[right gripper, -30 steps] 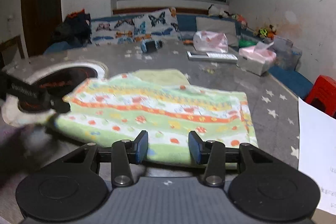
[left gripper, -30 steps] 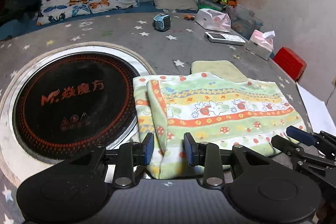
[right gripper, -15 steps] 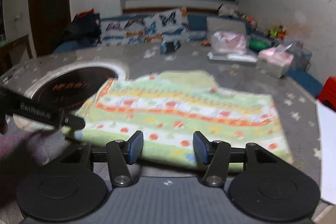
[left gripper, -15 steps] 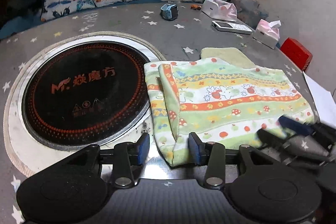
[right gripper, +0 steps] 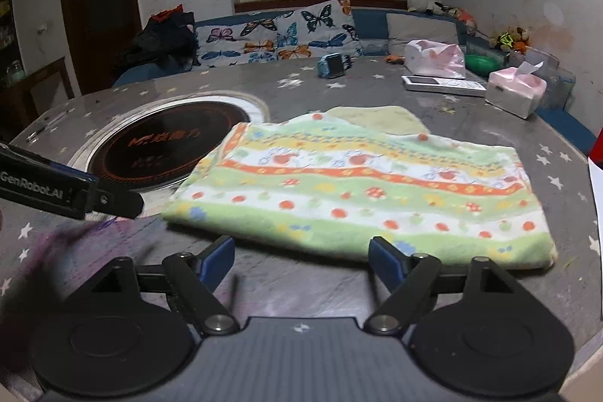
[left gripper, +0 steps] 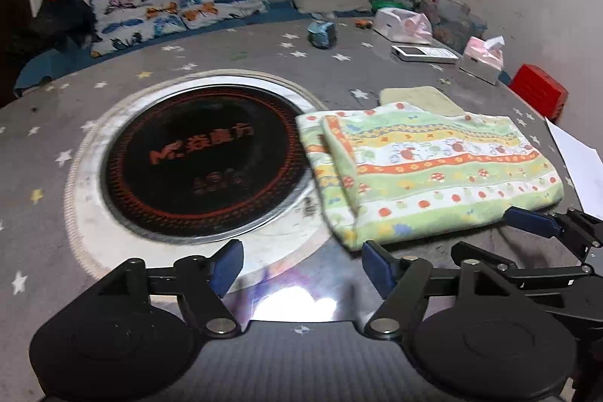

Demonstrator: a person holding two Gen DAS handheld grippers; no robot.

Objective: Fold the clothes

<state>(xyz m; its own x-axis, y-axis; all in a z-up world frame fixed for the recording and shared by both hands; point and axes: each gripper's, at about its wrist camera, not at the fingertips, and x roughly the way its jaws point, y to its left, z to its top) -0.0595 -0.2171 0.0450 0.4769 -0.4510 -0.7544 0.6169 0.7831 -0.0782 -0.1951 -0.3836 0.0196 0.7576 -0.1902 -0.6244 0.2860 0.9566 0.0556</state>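
A folded cloth (left gripper: pixel 433 172) with green, yellow and orange stripes and mushroom prints lies flat on the grey star-patterned table (left gripper: pixel 226 63). It also shows in the right wrist view (right gripper: pixel 358 191). My left gripper (left gripper: pixel 299 262) is open and empty, just short of the cloth's near left corner. My right gripper (right gripper: pixel 301 260) is open and empty in front of the cloth's near edge. The right gripper also shows at the right of the left wrist view (left gripper: pixel 527 236); the left gripper shows at the left of the right wrist view (right gripper: pixel 75 194).
A round black hotplate (left gripper: pixel 203 161) is set into the table left of the cloth. A pale yellow cloth (left gripper: pixel 418 98) lies behind it. A blue watch (left gripper: pixel 320 33), remote (left gripper: pixel 426 53), tissue boxes (left gripper: pixel 482 61) and white paper (left gripper: pixel 580 161) lie around.
Both grippers have opened wider and pulled back from the cloth's near edge. The cloth lies still on the table.
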